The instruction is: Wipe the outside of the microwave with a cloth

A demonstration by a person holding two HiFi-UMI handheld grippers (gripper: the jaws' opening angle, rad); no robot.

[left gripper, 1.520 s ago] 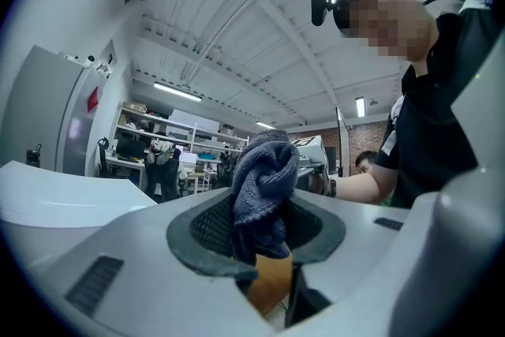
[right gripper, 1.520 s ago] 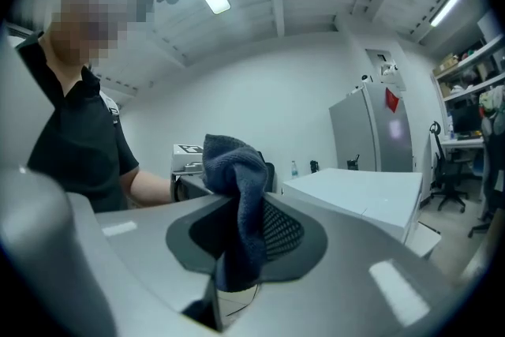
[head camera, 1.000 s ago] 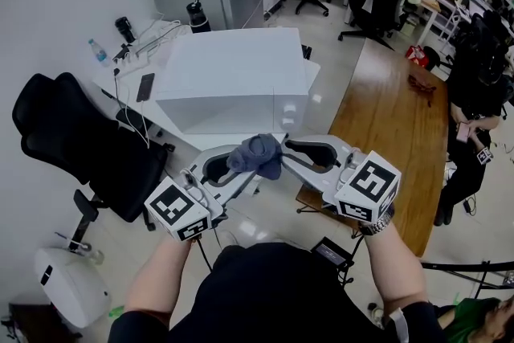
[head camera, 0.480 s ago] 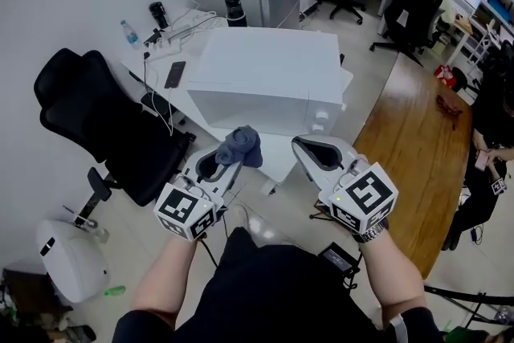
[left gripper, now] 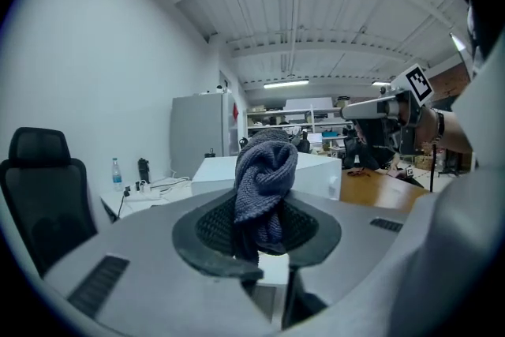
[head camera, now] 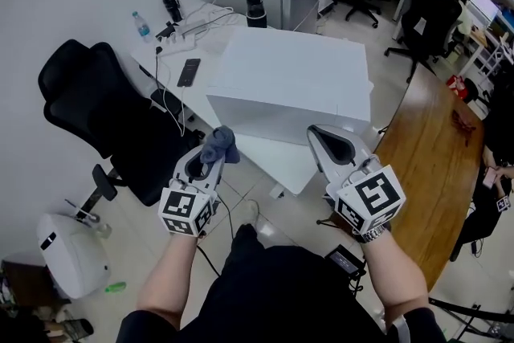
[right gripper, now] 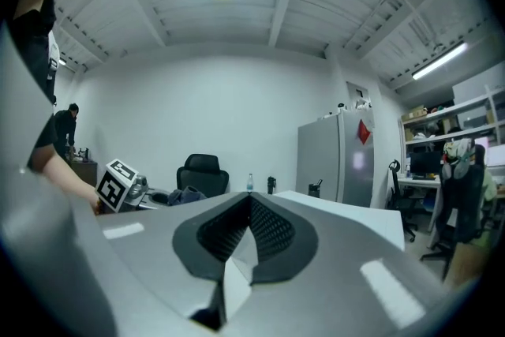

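A white rectangular table bears a boxy white microwave. At its nine o'clock lies a flat black phone, at ten a white power strip and a clear plastic water bottle.

Left gripper and right gripper, whose tips met a second ago at the grey knitted cloth before the white microwave, have drawn well apart. The left has carried the cloth leftward to the microwave's front-left corner. The right has swung out before the right part of its front. The head view has shifted, setting the microwave further right.
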